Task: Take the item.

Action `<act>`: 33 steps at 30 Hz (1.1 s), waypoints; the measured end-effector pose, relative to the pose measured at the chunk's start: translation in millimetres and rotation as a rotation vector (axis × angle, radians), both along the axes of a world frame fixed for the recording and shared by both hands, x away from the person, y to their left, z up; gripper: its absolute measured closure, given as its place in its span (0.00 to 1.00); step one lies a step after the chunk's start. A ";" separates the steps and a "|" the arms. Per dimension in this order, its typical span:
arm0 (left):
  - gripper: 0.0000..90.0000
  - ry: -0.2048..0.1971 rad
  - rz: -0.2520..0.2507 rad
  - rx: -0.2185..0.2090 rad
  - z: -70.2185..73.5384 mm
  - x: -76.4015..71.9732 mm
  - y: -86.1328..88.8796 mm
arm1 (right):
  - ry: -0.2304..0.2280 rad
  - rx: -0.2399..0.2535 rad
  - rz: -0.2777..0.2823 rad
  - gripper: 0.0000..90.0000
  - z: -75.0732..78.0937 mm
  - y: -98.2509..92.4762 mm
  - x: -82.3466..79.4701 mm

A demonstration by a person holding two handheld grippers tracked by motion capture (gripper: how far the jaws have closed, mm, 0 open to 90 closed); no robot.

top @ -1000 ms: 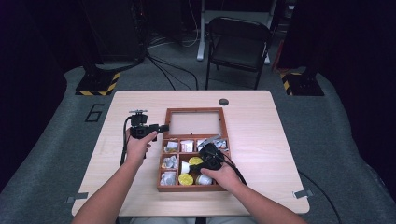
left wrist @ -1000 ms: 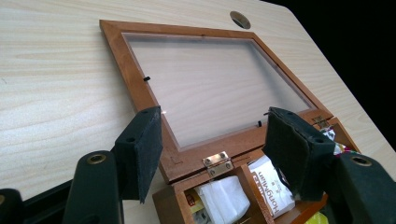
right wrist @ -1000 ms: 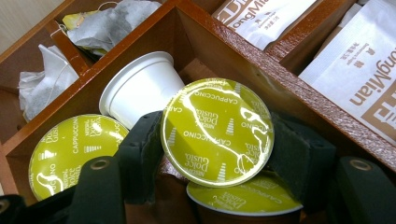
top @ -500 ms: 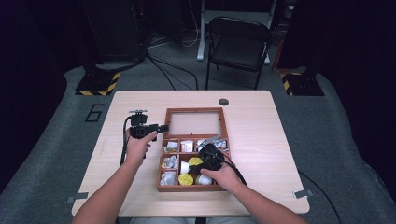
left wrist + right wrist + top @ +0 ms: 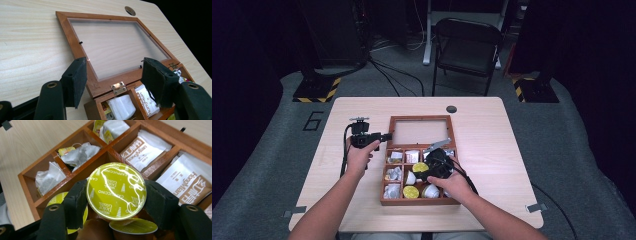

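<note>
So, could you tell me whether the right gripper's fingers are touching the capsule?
Touching: in the right gripper view, both fingers press the capsule's yellow-lidded rim.

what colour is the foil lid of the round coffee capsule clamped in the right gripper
Yellow-green with white lettering, on the round foil-lidded coffee capsule; clearest in the right gripper view.

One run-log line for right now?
right hand-held gripper: shut on coffee capsule over wooden box | left hand-held gripper: open, empty, beside box lid
</note>
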State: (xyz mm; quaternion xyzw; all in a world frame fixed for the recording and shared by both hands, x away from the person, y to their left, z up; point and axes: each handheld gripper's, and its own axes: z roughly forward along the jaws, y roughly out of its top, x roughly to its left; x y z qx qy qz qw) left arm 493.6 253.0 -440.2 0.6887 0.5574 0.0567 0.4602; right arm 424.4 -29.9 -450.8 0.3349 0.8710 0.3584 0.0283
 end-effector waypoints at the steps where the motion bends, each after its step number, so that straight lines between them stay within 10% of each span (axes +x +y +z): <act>1: 0.41 -0.001 0.000 0.001 0.0 -0.2 -0.1 | -0.010 0.003 0.004 0.41 2.0 -0.7 0.4; 33: 0.41 0.003 0.014 -0.008 0.1 -0.4 2.4 | -0.098 0.032 -0.178 0.41 28.3 -77.3 22.7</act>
